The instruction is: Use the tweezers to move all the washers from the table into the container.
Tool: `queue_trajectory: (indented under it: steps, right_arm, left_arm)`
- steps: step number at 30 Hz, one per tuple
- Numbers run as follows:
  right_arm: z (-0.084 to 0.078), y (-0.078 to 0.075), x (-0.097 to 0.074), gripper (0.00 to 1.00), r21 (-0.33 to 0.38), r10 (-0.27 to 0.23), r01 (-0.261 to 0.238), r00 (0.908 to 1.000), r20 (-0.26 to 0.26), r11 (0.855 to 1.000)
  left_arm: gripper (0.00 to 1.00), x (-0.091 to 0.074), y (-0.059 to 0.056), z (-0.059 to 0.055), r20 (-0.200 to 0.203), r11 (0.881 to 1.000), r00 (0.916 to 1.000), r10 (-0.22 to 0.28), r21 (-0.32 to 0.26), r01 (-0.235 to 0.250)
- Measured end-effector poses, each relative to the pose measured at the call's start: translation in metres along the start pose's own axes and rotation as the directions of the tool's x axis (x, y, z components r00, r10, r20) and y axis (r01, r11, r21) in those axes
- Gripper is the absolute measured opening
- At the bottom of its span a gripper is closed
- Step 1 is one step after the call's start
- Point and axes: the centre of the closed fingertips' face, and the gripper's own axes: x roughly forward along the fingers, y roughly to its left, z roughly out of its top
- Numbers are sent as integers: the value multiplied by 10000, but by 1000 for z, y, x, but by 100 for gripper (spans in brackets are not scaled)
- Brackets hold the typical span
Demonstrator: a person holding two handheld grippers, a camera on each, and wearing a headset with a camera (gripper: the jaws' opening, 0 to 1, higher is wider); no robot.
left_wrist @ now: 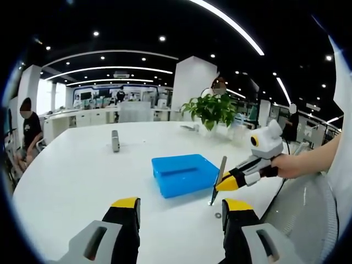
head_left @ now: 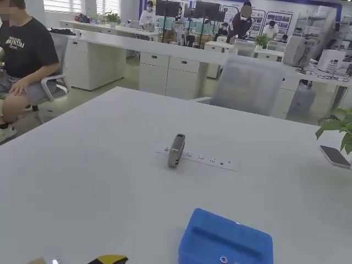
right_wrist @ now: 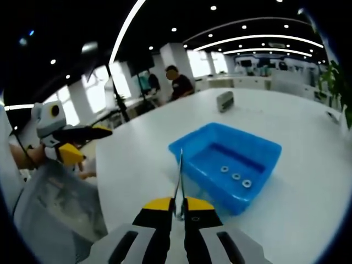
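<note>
Right tool (right_wrist: 177, 207) pinching tweezers (right_wrist: 179, 176); left tool (left_wrist: 181, 205) spread; washers (right_wrist: 236, 176) (three, silvery) in blue container (right_wrist: 220, 192).

The left gripper (left_wrist: 181, 204) is held roughly level, its two yellow-tipped jaws spread wide apart with nothing between them. Just ahead of it and to its right, the right gripper (right_wrist: 179, 205) has its jaws pressed together on the tweezers (right_wrist: 179, 173), which stick out beyond its tips and slant downward. A hand (left_wrist: 290, 165) grips the right gripper from behind, with the forearm (left_wrist: 330, 151) trailing back from it.
</note>
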Motion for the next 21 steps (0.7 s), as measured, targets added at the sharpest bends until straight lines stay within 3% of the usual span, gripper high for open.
queue_trajectory:
  steps: [7, 13, 16, 18, 21]
  right_arm:
    - [-1, 11, 0, 4, -1192, -14, -15, 9997, -239, 9929]
    - [-3, 16, 2, 4, -2750, -301, 139, 9980, -548, 9613]
    - [-4, 19, 3, 3, -3164, -295, 72, 9974, -659, 9486]
    - [-3, 20, 3, 3, -3131, -278, 67, 9976, -633, 9497]
    - [-1, 16, 2, 3, -2200, -290, 207, 9990, -349, 9753]
  left_arm:
    - [60, 0, -1, 0, -33, 10000, 10000, -26, 46, 26]
    - [59, 0, -1, -1, -49, 10000, 10000, -11, 70, 12]
    - [59, 0, -1, -1, -56, 10000, 10000, -3, 87, 3]
    - [59, 0, -1, -1, -51, 10000, 10000, -3, 94, 3]
    - [59, 0, 0, 0, -32, 10000, 10000, 23, 85, -23]
